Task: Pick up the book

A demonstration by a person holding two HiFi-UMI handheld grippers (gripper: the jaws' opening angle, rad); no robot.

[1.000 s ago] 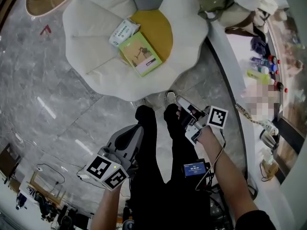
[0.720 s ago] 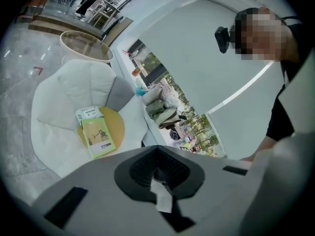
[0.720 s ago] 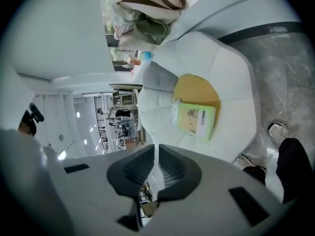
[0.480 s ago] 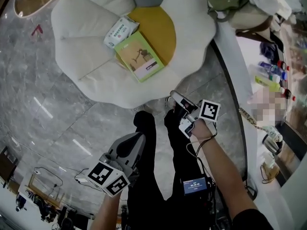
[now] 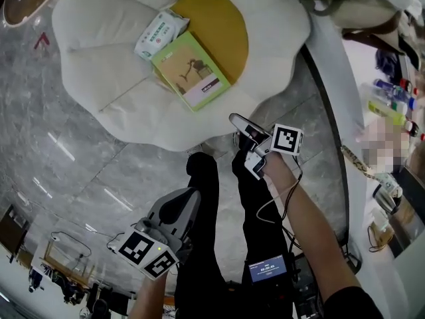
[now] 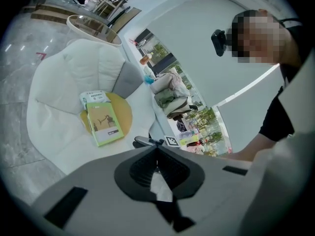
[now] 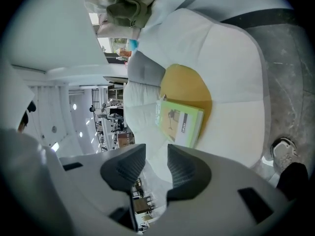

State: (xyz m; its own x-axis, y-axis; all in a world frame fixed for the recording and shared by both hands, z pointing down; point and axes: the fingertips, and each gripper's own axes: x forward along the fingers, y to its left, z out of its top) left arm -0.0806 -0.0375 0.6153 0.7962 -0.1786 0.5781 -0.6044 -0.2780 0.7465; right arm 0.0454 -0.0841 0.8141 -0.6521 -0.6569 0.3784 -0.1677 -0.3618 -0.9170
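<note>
Low at the left, by the person's legs, the left tongs [image 6: 157,152] are pressed together, empty. On the white cushion [image 5: 99,78] the book [image 5: 191,70] lies flat, partly over the yellow centre, beside a wipes pack [image 5: 157,34]. Right of it, well apart, the empty right tongs [image 7: 156,156] have just been opening to a middling gap: this looks like the approach, which next calls for reaching the book's near edge and closing on it.
</note>
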